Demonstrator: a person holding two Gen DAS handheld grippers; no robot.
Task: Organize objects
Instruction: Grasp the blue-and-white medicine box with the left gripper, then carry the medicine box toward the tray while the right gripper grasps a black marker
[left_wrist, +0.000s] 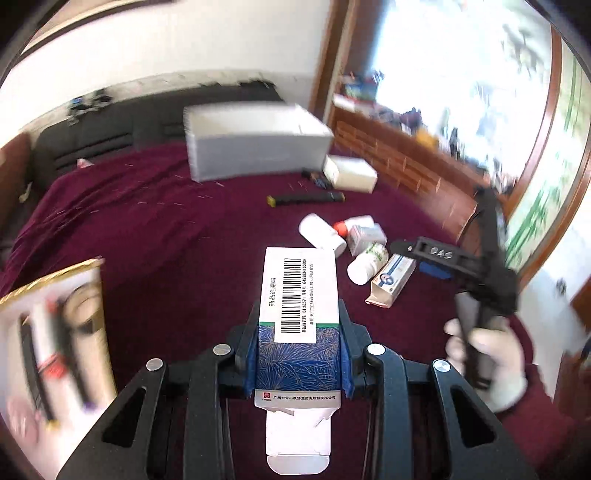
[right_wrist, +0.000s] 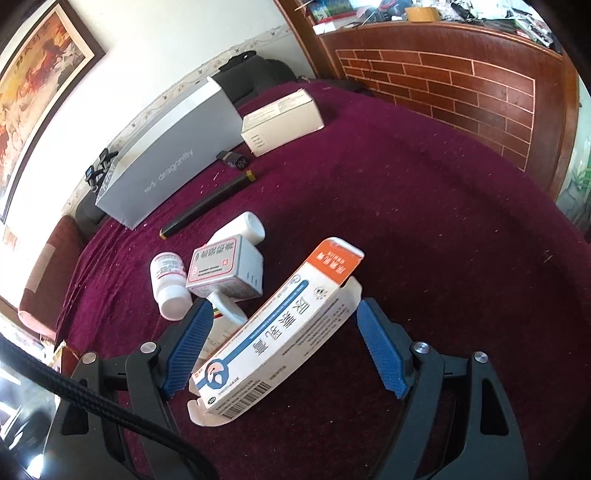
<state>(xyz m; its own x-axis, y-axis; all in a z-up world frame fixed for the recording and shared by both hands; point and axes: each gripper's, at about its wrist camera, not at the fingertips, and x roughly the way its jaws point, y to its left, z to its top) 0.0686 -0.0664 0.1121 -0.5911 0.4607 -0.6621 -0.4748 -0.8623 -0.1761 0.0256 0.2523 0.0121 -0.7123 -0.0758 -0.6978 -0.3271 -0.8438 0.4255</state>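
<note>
My left gripper (left_wrist: 299, 354) is shut on a blue and white medicine box with a barcode (left_wrist: 299, 295), held above the maroon cloth. My right gripper (right_wrist: 284, 339) is open, its blue pads on either side of a white, blue and orange medicine box (right_wrist: 280, 332) that lies on the cloth; the pads do not touch it. The right gripper also shows in the left wrist view (left_wrist: 436, 258), above the same box (left_wrist: 391, 280). Beside it lie a small white and pink box (right_wrist: 225, 273), a white bottle (right_wrist: 168, 284) and another white bottle (right_wrist: 243, 229).
A large grey box (right_wrist: 166, 155) and a white carton (right_wrist: 280, 118) stand at the far side of the maroon cloth (right_wrist: 424, 240). A black stick (right_wrist: 207, 203) lies in front of them. A flat gold-edged pack (left_wrist: 51, 339) is at the left. A brick-patterned wooden ledge (right_wrist: 461, 74) bounds the right.
</note>
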